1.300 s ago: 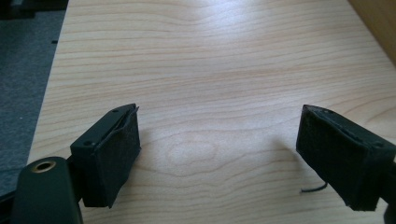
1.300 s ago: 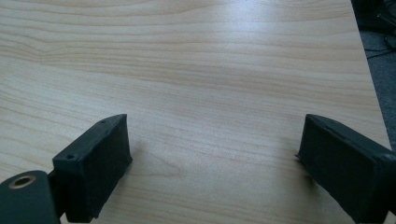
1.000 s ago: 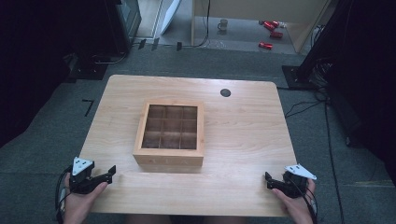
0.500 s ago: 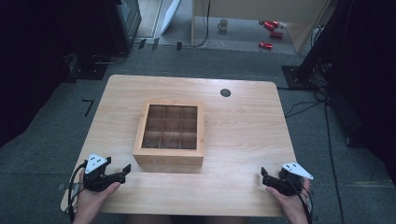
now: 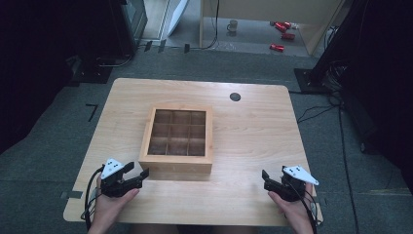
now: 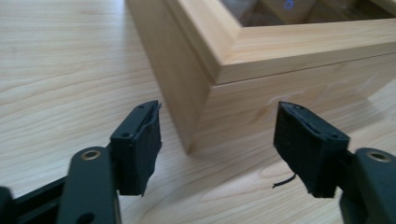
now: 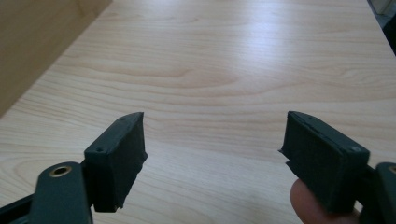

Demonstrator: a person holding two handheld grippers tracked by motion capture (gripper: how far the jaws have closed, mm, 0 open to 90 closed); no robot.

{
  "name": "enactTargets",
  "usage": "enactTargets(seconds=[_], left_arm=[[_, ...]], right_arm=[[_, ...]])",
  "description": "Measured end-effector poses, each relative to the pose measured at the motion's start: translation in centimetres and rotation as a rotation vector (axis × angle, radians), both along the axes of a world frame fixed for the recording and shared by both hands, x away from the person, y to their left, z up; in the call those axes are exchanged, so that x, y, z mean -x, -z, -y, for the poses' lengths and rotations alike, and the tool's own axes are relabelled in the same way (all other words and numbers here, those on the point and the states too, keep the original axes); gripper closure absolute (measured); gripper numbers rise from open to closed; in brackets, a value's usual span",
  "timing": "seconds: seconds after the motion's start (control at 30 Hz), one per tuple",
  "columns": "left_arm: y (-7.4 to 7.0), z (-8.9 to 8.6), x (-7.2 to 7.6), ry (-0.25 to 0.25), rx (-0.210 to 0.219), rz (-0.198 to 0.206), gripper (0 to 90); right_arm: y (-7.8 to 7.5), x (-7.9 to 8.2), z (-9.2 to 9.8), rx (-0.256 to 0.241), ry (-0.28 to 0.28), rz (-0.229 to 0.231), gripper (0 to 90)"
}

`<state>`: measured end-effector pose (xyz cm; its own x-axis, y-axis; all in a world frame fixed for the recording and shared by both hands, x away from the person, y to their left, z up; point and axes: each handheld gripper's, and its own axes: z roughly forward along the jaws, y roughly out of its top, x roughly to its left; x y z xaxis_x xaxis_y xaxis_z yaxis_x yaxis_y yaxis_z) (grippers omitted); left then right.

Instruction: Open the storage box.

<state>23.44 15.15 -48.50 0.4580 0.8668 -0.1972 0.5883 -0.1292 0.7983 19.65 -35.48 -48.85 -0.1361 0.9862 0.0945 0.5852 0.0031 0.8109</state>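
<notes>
Approach step, I'd say: nothing gripped yet. My left gripper [image 5: 138,175] sits at lower left of the high view, fingers spread wide, tips just beside the near left corner of the wooden box [image 5: 176,161]. In the left gripper view that corner stands centre frame between my two fingers [image 6: 140,144], close but not touching as far as I can tell; the lid seam runs across the upper right w/ a glass pane above it. The box itself sits mid-frame on the worktop [image 5: 248,136], lid down, nine compartments showing through the top; contents too dim to tell.

My right gripper [image 5: 267,178] is lower right in the high view, well apart from the box, fingers also wide, holding nothing. In the right gripper view it's bare worktop ahead, box wall just at the upper left edge [image 7: 32,42], and a fingertip of my own hand pokes in at the bottom right.

Next move, my guess: the left side needs a hold on the box. Either pinch the corner wall or catch the lid edge at the seam, so the fingers must line up w/ one face, not straddle the corner diagonally. The right has to come in toward the near right side to steady or lift the lid. Risk: pushing the box across the worktop before both sides are set.
</notes>
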Motion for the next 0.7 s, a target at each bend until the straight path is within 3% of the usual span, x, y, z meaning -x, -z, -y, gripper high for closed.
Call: enactTargets(seconds=[0.23,0.47,0.7], left_arm=[[-0.1,0.9,-0.3,0.037,-0.001,0.003,40.5],[-0.2,0.8,-0.4,0.022,-0.007,0.014,46.6],[-0.3,0.8,-0.2,0.020,0.000,0.026,47.2]], right_arm=[[-0.9,-0.3,-2.0,-0.005,-0.039,0.020,27.1],[-1.5,-1.0,-5.1,-0.010,-0.107,0.032,29.0],[-1.8,-2.1,-8.6,-0.006,-0.169,0.033,30.1]])
